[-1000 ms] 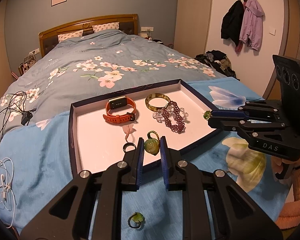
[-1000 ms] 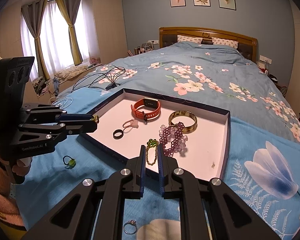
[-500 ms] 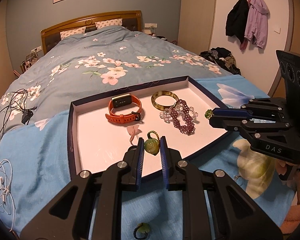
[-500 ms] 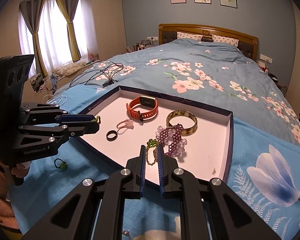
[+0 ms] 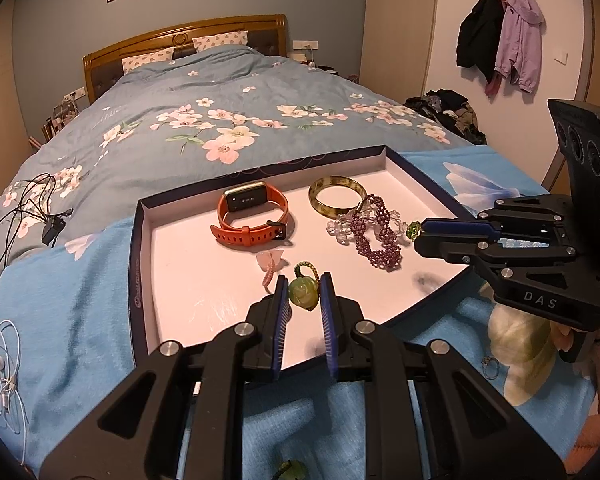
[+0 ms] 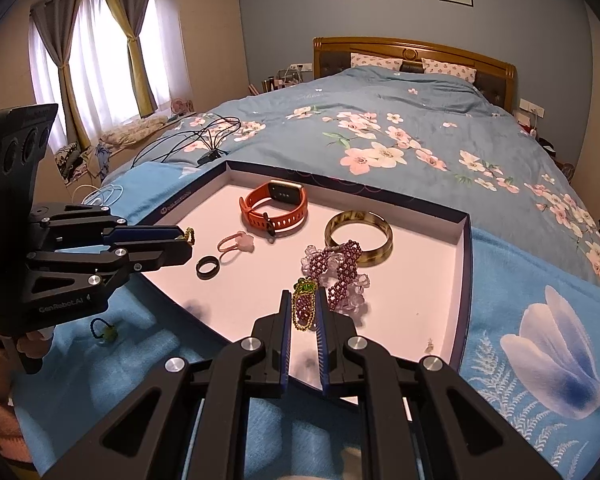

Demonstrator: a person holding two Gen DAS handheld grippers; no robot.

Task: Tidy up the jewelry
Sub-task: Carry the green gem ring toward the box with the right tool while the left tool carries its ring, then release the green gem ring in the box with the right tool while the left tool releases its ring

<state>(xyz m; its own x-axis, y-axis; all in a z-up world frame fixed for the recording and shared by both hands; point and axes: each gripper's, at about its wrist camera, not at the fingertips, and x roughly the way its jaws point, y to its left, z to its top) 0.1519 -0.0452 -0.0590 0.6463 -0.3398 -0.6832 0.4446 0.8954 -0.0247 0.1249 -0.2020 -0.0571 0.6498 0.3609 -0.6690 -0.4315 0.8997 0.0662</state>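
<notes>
A dark-rimmed tray (image 5: 138,240) with a pale floor lies on the bed; it also shows in the right wrist view (image 6: 466,248). My left gripper (image 5: 303,294) is shut on a green jade pendant (image 5: 303,295) with a woven loop, held over the tray's near part. My right gripper (image 6: 302,308) is shut on a purple grape-bead charm (image 6: 303,304) with green beads, over the tray's near edge. In the tray lie an orange watch (image 5: 252,216), a bangle (image 5: 336,200), a purple bead bracelet (image 5: 374,236), a pink ring (image 5: 270,262) and a black ring (image 6: 208,267).
A second green pendant (image 6: 106,332) and a small ring (image 5: 490,366) lie on the blue blanket outside the tray. Cables (image 5: 24,208) and white earphones (image 5: 2,364) lie at the left. Coats (image 5: 500,36) hang on the far wall.
Both grippers have moved forward over the tray, each keeping hold of its piece. The black ring has passed out of the left wrist view behind the gripper.
</notes>
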